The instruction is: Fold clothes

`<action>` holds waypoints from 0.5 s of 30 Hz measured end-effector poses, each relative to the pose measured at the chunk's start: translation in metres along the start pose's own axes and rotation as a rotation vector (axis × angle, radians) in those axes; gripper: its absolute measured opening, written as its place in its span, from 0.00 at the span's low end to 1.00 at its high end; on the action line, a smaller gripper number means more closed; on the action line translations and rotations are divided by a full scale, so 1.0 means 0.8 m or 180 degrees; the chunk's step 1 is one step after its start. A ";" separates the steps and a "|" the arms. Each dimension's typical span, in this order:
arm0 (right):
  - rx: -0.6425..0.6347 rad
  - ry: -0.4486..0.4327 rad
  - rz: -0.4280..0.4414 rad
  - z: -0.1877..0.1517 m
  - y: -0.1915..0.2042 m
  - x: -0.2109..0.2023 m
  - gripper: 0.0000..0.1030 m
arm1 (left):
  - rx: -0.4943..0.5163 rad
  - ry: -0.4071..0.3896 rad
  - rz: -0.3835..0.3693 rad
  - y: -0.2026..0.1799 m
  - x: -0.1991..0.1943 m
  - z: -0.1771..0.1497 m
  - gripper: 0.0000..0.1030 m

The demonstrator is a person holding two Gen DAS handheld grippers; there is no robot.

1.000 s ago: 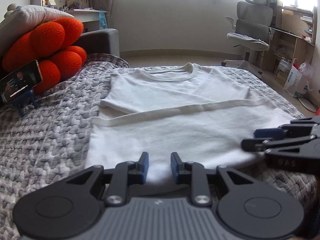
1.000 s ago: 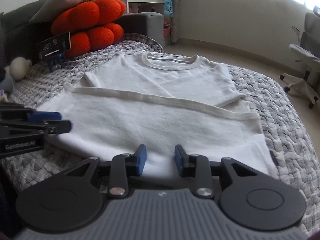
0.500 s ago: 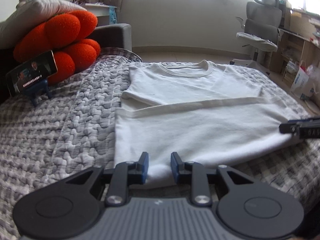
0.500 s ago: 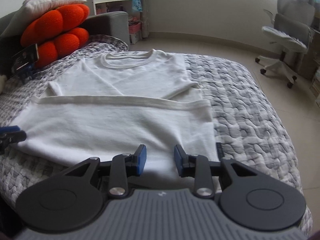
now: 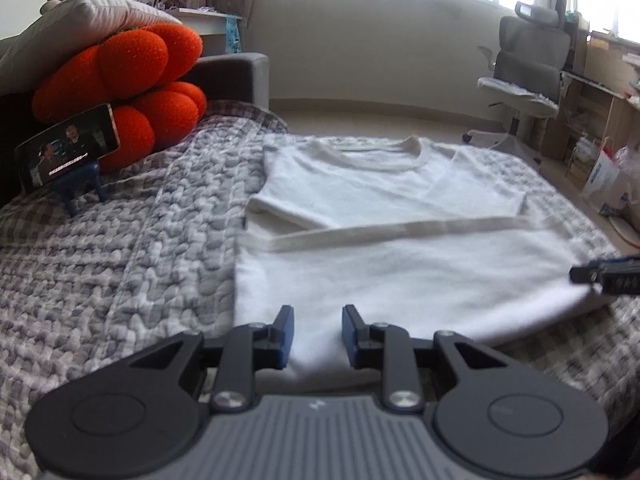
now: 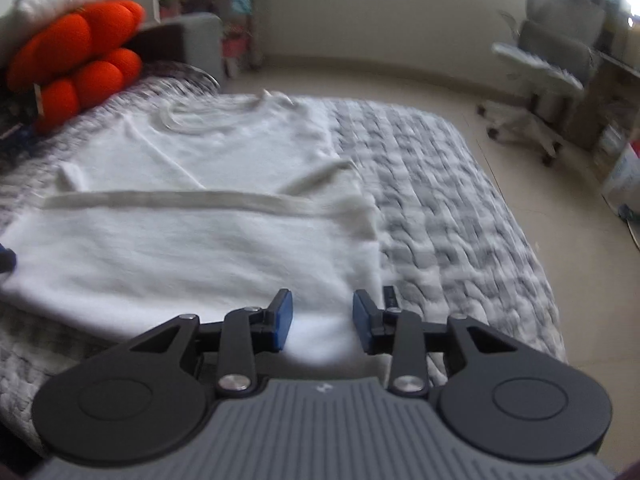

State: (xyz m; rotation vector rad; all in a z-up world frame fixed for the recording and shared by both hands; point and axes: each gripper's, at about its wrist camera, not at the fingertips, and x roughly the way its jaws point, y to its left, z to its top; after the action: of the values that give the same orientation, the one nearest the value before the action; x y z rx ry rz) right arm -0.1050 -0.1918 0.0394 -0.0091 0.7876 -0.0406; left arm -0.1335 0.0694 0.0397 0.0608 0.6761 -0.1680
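A grey quilted bed [image 5: 120, 264] is filling a daylit room, an office chair [image 5: 524, 76] standing near the window and orange cushions [image 5: 132, 80] piled at the head. A white T-shirt [image 5: 400, 264] is lying flat across the quilt, collar toward the window, sleeves tucked in and its hem band [image 5: 400, 230] turned up across the middle. The left gripper [image 5: 317, 334] is hanging over the near folded edge toward the shirt's left corner, jaws parted a moderate way and gripping nothing; the right gripper [image 6: 322, 326] is doing likewise at the right corner, equally empty. By appearances a further fold is in hand, and that would be calling for each tool to close on its near corner and carry the edge toward the collar. Only the left view is showing a phone on a stand [image 5: 68, 152] and the other tool's tip at the shirt's far side; the right view, blurred, is showing bare quilt and floor beyond the shirt's right edge
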 end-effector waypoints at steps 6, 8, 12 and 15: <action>0.0019 0.0079 -0.0077 0.002 -0.006 0.001 0.35 | 0.0118 0.0023 -0.0004 -0.016 0.009 0.001 0.31; 0.0104 0.0098 -0.0113 0.002 -0.012 0.002 0.38 | 0.0117 0.0006 -0.0009 -0.017 0.005 0.003 0.31; 0.0022 0.0021 -0.0203 0.001 -0.003 -0.003 0.41 | 0.0144 -0.0049 -0.0021 -0.022 -0.002 0.008 0.31; -0.0167 -0.0166 -0.0100 -0.002 0.015 -0.017 0.40 | 0.0199 -0.0069 -0.0065 -0.036 0.001 0.011 0.31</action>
State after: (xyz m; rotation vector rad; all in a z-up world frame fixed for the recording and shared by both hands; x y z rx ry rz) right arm -0.1155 -0.1793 0.0472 -0.0719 0.7362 -0.0493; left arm -0.1330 0.0400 0.0459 0.1120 0.6500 -0.2091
